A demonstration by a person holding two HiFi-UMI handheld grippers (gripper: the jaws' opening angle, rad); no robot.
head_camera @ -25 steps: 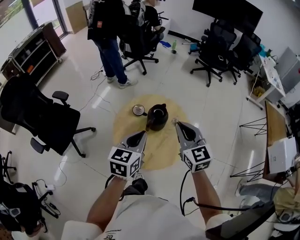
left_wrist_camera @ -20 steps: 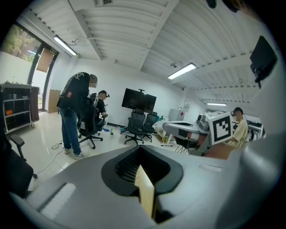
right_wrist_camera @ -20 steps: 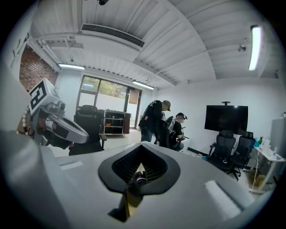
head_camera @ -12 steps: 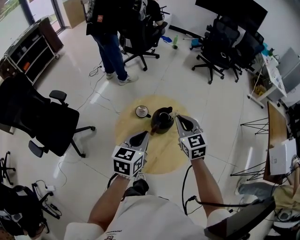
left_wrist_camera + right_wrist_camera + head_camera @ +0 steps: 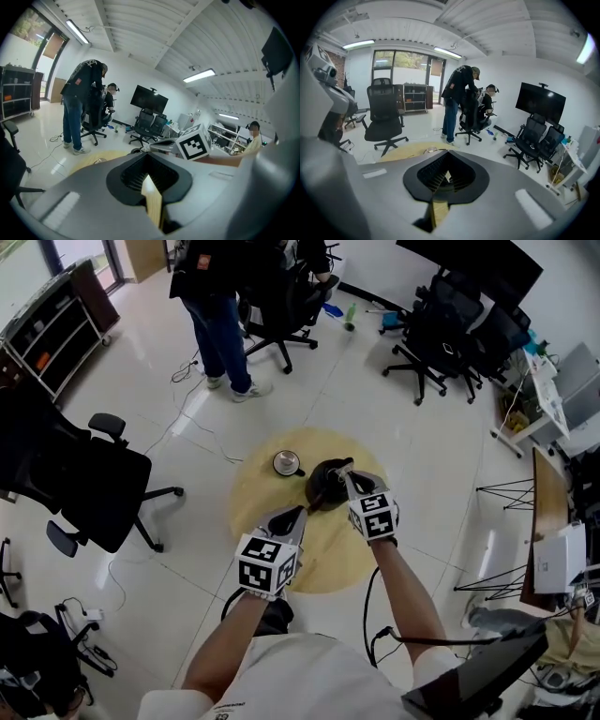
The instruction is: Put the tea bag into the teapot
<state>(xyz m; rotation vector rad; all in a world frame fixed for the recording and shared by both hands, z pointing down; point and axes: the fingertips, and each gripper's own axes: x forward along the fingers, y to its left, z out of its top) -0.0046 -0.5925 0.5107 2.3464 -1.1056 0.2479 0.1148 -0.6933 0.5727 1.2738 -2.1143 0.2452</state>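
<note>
Tea bag (image 5: 446,176), seemingly the pale scrap pinched in the closed right gripper (image 5: 345,474), was held right at the black teapot (image 5: 326,484) on the round table (image 5: 258,498), while the left gripper (image 5: 298,514) waited nearby, jaws together and empty; the next move called for centring over the pot's opening, then letting go.

We see a round, tan wood surface (image 5: 255,512) on a glossy white floor (image 5: 187,409). On it, twd the far edge: dark teapot (image 5: 325,489) w/ a small cup (image 5: 286,463) just beside it.
</note>
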